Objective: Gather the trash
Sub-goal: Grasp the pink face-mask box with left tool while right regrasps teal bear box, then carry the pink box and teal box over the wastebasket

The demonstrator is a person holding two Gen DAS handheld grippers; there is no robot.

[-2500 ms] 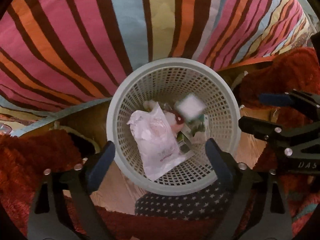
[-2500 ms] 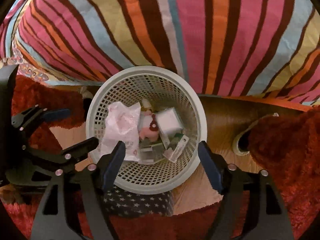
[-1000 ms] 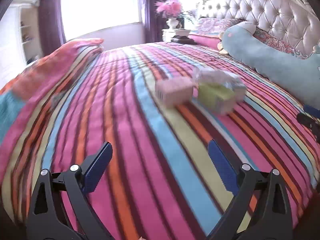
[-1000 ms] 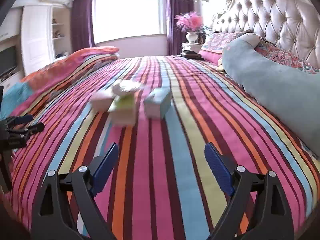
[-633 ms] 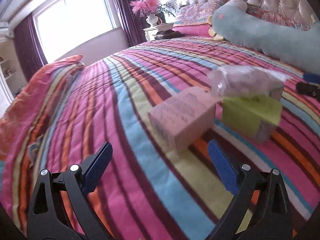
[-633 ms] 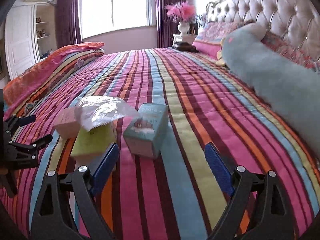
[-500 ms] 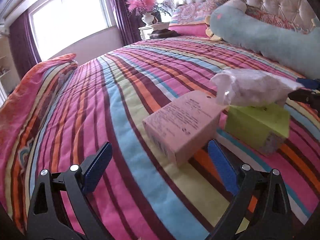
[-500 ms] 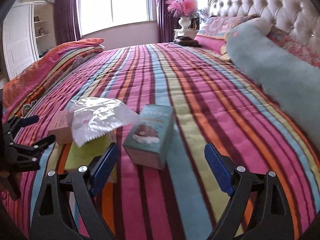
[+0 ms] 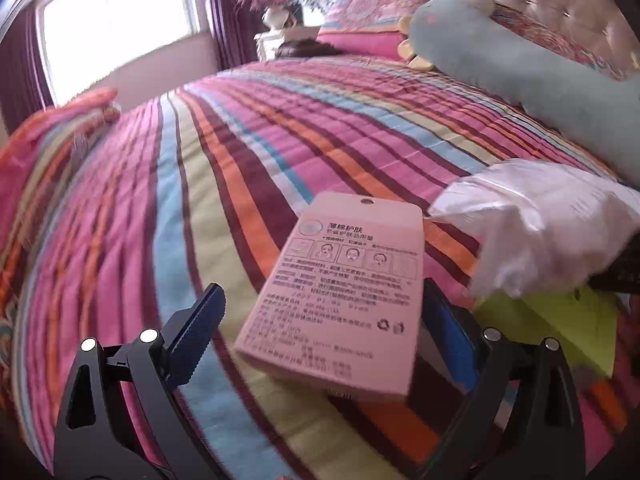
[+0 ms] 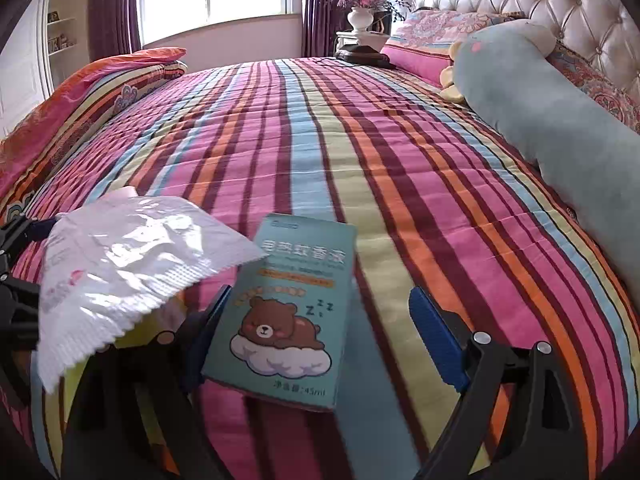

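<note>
A pink box [image 9: 340, 296] with printed text lies on the striped bedspread, between the open fingers of my left gripper [image 9: 326, 328]. A teal box with a sleeping bear [image 10: 286, 312] lies between the open fingers of my right gripper [image 10: 320, 336]. A crinkled white plastic wrapper [image 9: 540, 228] rests on a yellow-green box [image 9: 560, 324] between the two boxes; the wrapper also shows in the right wrist view [image 10: 120, 264]. Neither gripper holds anything.
The striped bedspread [image 10: 320, 140] stretches ahead. A long teal plush pillow [image 10: 560, 128] lies at the right by the tufted headboard [image 10: 540, 0]. A folded quilt [image 10: 80, 92] lies at the far left. A vase stands on the nightstand [image 10: 360, 40].
Both grippers have moved forward and down over the bed. The pink box now sits between the left fingers and the teal box between the right fingers. Both stay open.
</note>
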